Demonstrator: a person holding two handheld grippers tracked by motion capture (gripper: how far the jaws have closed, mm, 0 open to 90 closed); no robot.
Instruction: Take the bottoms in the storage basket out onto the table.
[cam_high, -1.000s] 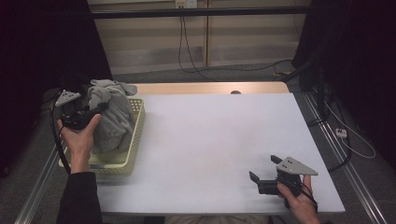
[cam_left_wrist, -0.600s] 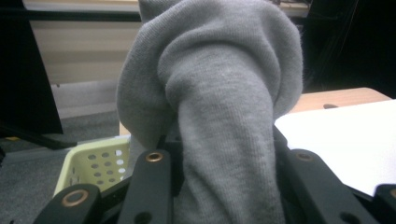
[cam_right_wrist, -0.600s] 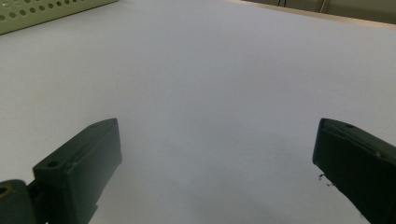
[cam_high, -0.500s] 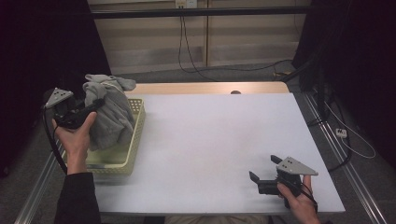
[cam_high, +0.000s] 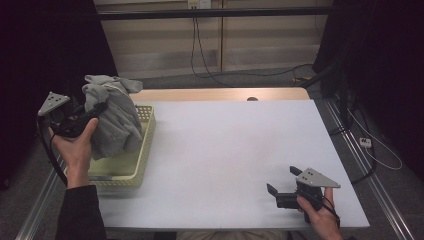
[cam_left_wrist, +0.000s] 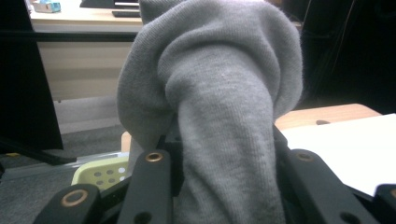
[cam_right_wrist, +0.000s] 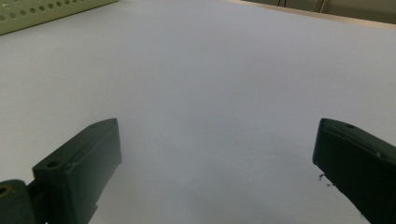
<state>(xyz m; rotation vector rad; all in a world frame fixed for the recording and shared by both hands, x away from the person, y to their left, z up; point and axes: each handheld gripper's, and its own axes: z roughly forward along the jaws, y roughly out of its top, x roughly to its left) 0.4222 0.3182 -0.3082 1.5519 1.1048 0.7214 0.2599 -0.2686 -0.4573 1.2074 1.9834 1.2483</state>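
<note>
A grey knitted garment hangs bunched from my left gripper, lifted above the pale yellow perforated basket at the table's left edge; its lower part still reaches down into the basket. In the left gripper view the grey garment is pinched between the two black jaws, which are shut on a thick fold. My right gripper rests low over the white table near the front right corner. Its jaws stand wide apart in the right gripper view with nothing between them.
The basket's corner shows at the top left of the right gripper view. A wooden strip runs along the table's far edge. Cables hang behind the table, and a metal rail borders its right side.
My left hand has lifted the grey garment higher out of the basket. The right gripper has stayed where it was.
</note>
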